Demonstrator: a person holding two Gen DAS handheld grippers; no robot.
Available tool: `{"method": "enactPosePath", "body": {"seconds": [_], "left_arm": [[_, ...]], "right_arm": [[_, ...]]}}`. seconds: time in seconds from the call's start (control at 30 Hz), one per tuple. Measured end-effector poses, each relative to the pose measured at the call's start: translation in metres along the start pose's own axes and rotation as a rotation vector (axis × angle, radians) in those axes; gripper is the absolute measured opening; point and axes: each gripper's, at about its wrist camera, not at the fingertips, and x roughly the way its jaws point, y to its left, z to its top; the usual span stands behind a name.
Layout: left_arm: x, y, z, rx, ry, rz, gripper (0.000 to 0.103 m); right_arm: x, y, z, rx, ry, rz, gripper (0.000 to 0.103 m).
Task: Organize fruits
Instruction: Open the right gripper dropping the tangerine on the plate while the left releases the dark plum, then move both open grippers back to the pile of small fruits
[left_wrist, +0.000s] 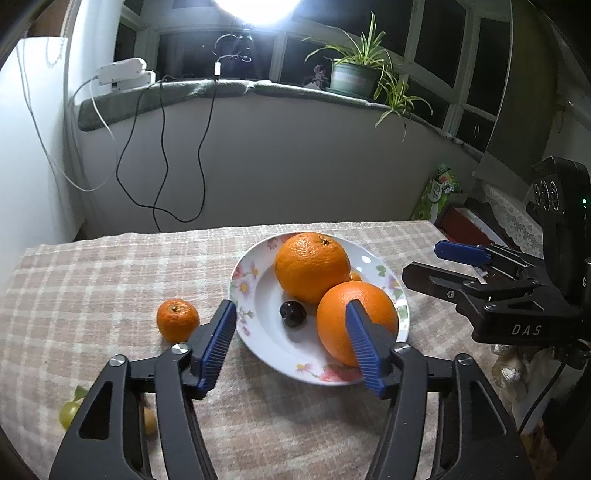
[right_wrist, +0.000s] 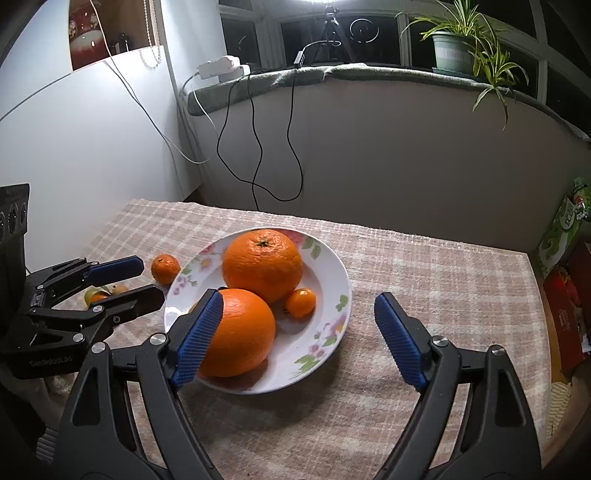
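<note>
1. Fruits mostly sit in the white floral-rimmed ceramic plate (left_wrist: 243, 280), mid-table on the beige checked tablecloth (left_wrist: 92, 273): two big round oranges, far one (left_wrist: 312, 269) and near one (left_wrist: 343, 325), w/ a dark plum-like fruit (left_wrist: 292, 313) left of the near orange and a tiny orange kumquat (right_wrist: 300, 302) tucked on the right.
2. Far left, still off the plate: a pale green grape-like fruit (left_wrist: 69, 413) near the table edge, plus a small orange mandarin (left_wrist: 177, 319) just left of the plate rim. Prob. next to collect.
3. Left gripper (left_wrist: 291, 347), black w/ blue ribbed pads, hangs above the plate's near-left rim; jaws about half apart, nothing between them. Fruit under it lies loose in the dish.
4. Right gripper (right_wrist: 299, 339) hovers over the plate's near edge, jaws wide, empty; left pad overlaps the near orange in view, contact unclear.
5. Deep dish keeps round fruit from rolling; big ones crowd the middle.
6. Writing: "DAS" on the right gripper body in the left view; the other gripper's lettering is blurred. A green carton (right_wrist: 561, 229) far right has print, unreadable.
</note>
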Motion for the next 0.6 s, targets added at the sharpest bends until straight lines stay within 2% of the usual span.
{"method": "enactPosePath", "body": {"seconds": [0.13,0.2,0.3,0.6], "left_arm": [[-0.013,0.002,-0.003,0.002,-0.018,0.013,0.068],[-0.019,0.004,-0.005,-0.004,-0.026,0.019,0.072],[-0.029,0.011,-0.008,-0.023,-0.036,0.04,0.081],[-0.061,0.046,-0.027,-0.077,-0.037,0.092,0.082]], "right_arm": [[-0.01,0.007,-0.001,0.003,-0.011,0.006,0.087],[-0.014,0.011,-0.001,0.003,-0.015,0.002,0.096],[-0.02,0.018,-0.003,0.001,-0.036,0.012,0.101],[-0.031,0.05,-0.008,-0.044,-0.051,0.051,0.102]]}}
